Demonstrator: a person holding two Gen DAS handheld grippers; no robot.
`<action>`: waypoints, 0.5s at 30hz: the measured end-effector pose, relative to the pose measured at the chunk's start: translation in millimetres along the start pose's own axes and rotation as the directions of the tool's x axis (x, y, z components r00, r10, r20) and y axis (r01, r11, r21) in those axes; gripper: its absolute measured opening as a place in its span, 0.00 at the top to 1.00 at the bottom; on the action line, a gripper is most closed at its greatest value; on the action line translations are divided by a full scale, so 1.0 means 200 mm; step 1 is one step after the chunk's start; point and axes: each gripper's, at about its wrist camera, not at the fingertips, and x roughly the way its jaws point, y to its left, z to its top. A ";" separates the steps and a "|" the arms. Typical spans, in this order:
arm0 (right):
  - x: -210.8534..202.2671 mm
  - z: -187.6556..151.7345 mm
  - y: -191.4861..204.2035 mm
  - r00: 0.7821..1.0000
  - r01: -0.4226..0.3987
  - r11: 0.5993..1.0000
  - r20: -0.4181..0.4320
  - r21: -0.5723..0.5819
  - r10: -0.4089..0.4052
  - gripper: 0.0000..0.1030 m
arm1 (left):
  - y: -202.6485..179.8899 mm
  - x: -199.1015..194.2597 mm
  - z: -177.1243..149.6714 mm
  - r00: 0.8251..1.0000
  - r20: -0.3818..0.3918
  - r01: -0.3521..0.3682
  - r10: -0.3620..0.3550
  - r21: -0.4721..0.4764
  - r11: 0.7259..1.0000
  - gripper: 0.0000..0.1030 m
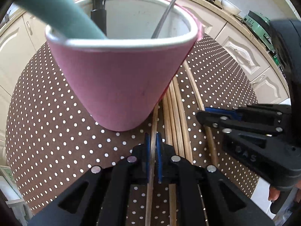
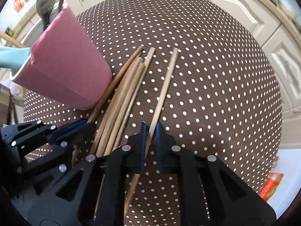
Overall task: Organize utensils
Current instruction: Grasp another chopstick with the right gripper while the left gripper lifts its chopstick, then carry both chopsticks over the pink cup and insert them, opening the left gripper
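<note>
both grippers are clamped on chopsticks beside a pink utensil cup (image 1: 120,79) on a round bench (image 2: 216,86) under a brown, white-dotted cloth. the left gripper (image 1: 153,146) has its blue pads pinched tight on one thin wooden chopstick (image 1: 154,120) that runs just past the cup's base, and the right gripper (image 2: 150,131) is shut on the lone chopstick (image 2: 165,86) lying apart to the right of the loose bundle (image 2: 120,98). no earlier view is given, so only the narrow, closed grip can be told.

the cup tapers from a wide white-lined rim to a small base and already holds a teal-handled tool (image 1: 56,9), a black-handled one and what seems to be a metal ladle (image 1: 165,17), its top blurred out of frame. the sticks are slim, smooth, pale bamboo or wood, squared at the far ends.

to do the step well, it looks wise to lift each stick clear of its neighbours, tip it upright, and lower it thin end first into the free gap of the cup without nudging the light, narrow-footed cup.
</note>
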 end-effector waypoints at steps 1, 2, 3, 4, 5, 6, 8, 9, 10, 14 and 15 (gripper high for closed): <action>0.00 -0.01 -0.03 1.000 -0.009 1.000 0.005 0.005 0.009 0.94 | -0.01 0.00 0.00 1.000 0.003 -0.002 0.002 0.008 1.000 0.94; -0.01 -0.02 -0.05 1.000 -0.023 1.000 0.015 0.011 0.022 0.94 | -0.01 0.00 -0.01 1.000 0.008 0.000 0.000 0.013 1.000 0.94; -0.02 -0.04 -0.07 0.999 -0.035 0.999 0.027 0.018 0.034 0.95 | -0.01 0.00 -0.02 1.000 0.012 0.006 -0.006 0.009 1.000 0.95; -0.03 -0.05 -0.08 0.998 -0.044 0.999 0.041 0.026 0.043 0.95 | -0.02 -0.01 -0.02 1.000 0.015 0.018 -0.018 0.003 1.000 0.95; -0.05 -0.07 -0.10 0.997 -0.060 0.998 0.059 0.034 0.058 0.95 | -0.02 -0.02 -0.04 0.999 0.021 0.034 -0.034 0.000 0.999 0.95; -0.06 -0.10 -0.13 0.995 -0.072 0.997 0.071 0.040 0.069 0.95 | -0.02 -0.02 -0.06 0.999 0.028 0.037 -0.037 0.002 0.999 0.95; -0.11 -0.15 -0.17 0.988 -0.099 0.994 0.120 0.054 0.092 0.95 | -0.05 -0.06 -0.11 0.997 0.058 0.054 -0.054 0.008 0.999 0.95; -0.13 -0.17 -0.19 0.984 -0.116 0.991 0.143 0.060 0.107 0.95 | -0.06 -0.07 -0.13 0.995 0.071 0.062 -0.063 0.012 0.998 0.95; -0.16 -0.20 -0.21 0.978 -0.132 0.989 0.174 0.069 0.119 0.95 | -0.07 -0.10 -0.15 0.993 0.091 0.070 -0.071 0.019 0.997 0.95; -0.30 -0.29 -0.26 0.935 -0.212 0.975 0.304 0.073 0.181 0.95 | -0.11 -0.25 -0.22 0.969 0.209 0.131 -0.136 0.037 0.991 0.95; -0.36 -0.32 -0.26 0.918 -0.224 0.973 0.350 0.063 0.188 0.95 | -0.13 -0.28 -0.24 0.960 0.235 0.142 -0.150 0.052 0.989 0.95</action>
